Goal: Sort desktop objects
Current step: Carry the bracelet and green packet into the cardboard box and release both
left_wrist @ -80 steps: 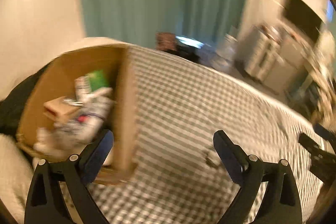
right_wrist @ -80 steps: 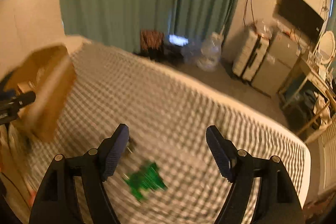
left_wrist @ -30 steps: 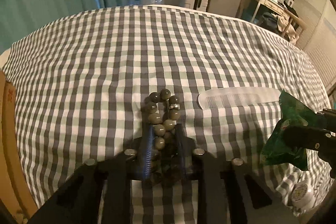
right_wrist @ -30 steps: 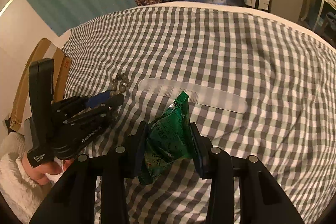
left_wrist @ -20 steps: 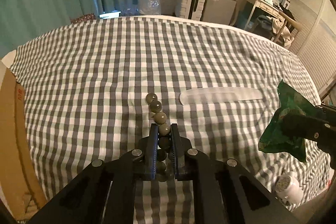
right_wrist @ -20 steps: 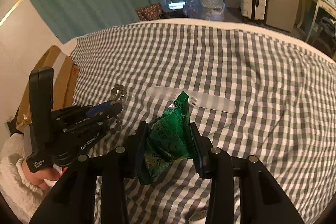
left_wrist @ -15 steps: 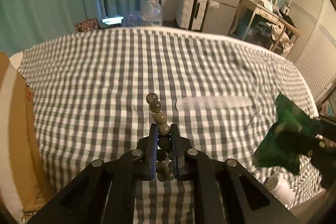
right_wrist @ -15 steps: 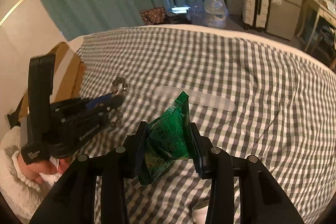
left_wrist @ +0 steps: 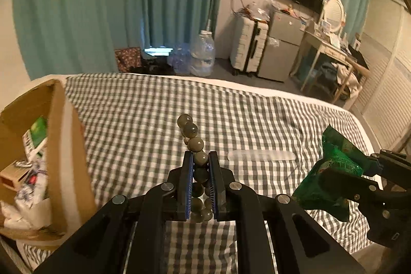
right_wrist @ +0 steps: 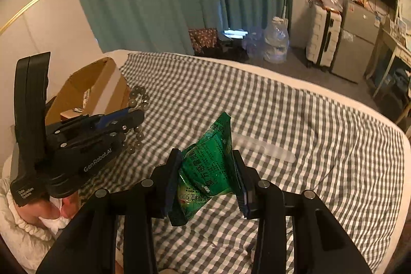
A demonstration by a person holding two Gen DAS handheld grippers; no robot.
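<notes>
My left gripper point(left_wrist: 201, 158) is shut on a bead bracelet point(left_wrist: 191, 131) of grey-green beads and holds it above the checked cloth; its beads point(right_wrist: 138, 97) also show in the right wrist view. My right gripper point(right_wrist: 207, 158) is shut on a green snack packet point(right_wrist: 208, 163), held in the air; the packet point(left_wrist: 331, 173) shows at the right of the left wrist view. A clear plastic comb point(left_wrist: 260, 155) lies on the cloth between the two grippers. An open cardboard box point(left_wrist: 59, 145) with several items inside stands at the left.
The checked cloth point(left_wrist: 143, 120) covers a wide surface with its far edge near the curtains. Beyond it stand water bottles point(left_wrist: 203, 55), a suitcase point(left_wrist: 248, 45) and a small fridge point(left_wrist: 281, 48). The box point(right_wrist: 90, 86) sits close beside my left gripper.
Both grippers have risen with their loads. The bracelet has left the cloth and hangs from my left gripper. The cardboard box has come back into view at the left.
</notes>
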